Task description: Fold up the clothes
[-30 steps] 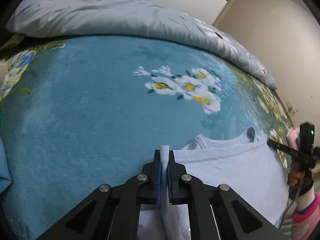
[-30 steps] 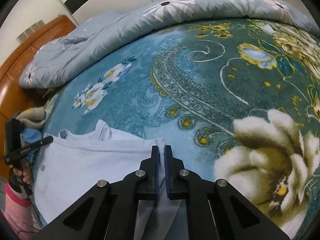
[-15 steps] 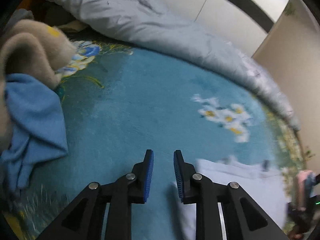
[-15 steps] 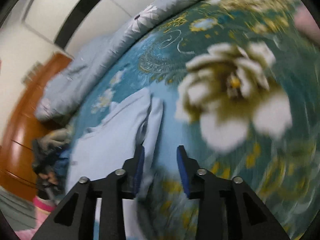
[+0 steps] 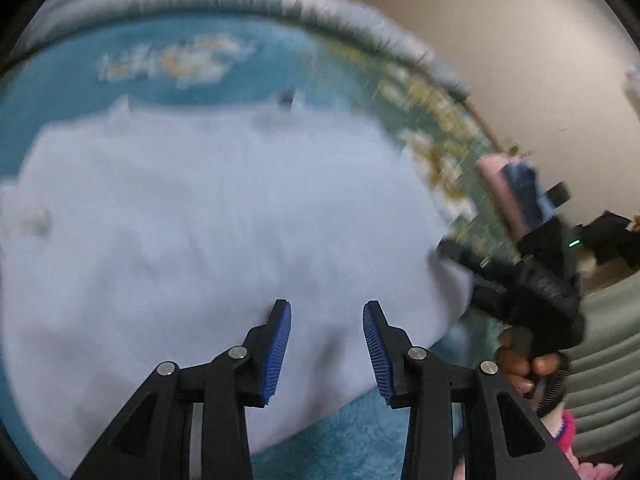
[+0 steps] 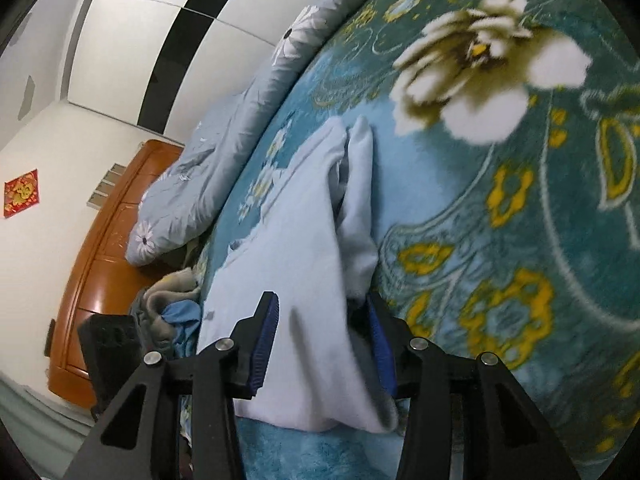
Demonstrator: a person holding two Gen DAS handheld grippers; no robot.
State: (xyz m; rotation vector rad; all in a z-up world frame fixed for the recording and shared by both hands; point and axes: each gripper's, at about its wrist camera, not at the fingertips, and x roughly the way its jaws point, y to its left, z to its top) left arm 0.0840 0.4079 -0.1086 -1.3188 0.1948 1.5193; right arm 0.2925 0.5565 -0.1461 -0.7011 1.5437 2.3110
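Both grippers have let go of the one pale shirt [image 5: 208,216]: left gripper [image 5: 326,344] and right gripper [image 6: 324,340] opening, jaws parted (holding nothing) over one blue blanket [image 6: 500,208].

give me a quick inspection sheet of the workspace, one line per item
surface: teal floral blanket spread over the bed.
job's things: pale blue shirt lying flat, one side folded over along its edge.
clutter: heap of beige and blue clothes beside the shirt.
grippers: left gripper jaws opening over the shirt's hem, gripping nothing; right gripper open, astride the shirt's folded edge.
cables: coiled cord below the hand on the right gripper.
surroundings: grey flowered duvet, wooden headboard, white wardrobe, red wall decoration.
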